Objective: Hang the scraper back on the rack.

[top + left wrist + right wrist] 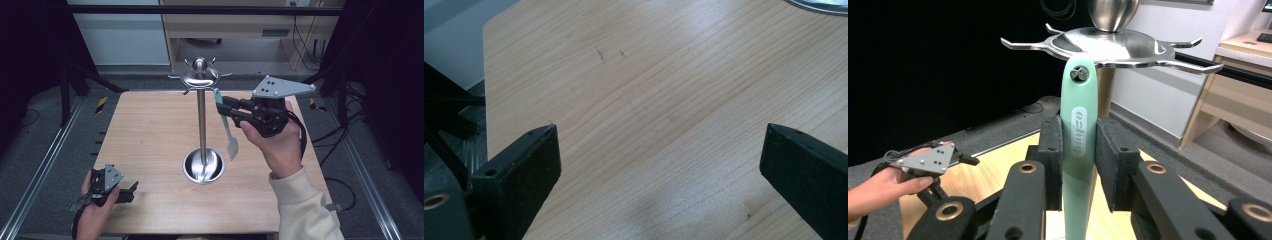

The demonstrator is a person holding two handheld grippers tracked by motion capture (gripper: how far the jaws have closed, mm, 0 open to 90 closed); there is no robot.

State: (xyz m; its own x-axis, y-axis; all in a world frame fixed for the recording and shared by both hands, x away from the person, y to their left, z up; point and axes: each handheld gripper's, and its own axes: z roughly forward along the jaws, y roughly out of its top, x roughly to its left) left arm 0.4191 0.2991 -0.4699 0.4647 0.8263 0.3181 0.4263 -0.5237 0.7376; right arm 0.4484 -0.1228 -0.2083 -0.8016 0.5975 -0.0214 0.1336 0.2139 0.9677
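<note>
Right gripper (223, 111) is up beside the steel utensil stand (202, 120), just right of its pole, and its jaws are clamped on the handle of a mint-green spatula (226, 127). In the right gripper view the black pads (1052, 155) press the spatula's (1079, 145) handle from both sides, and the hanging hole at the handle's top sits right at the tip of one of the stand's hooks (1079, 74), under the domed top disc (1108, 42). There's white lettering in an oval on the handle, running lengthwise; it's too soft to read for sure. From the high view the spatula hangs almost upright, its pale blade down to the right of the stand's round base (203, 166), above the wooden table (145, 135). Over at the near left of the stand, the left gripper (131, 191) rests low by the table's front edge, jaws spread wide with bare wood between them (659, 165).
</note>
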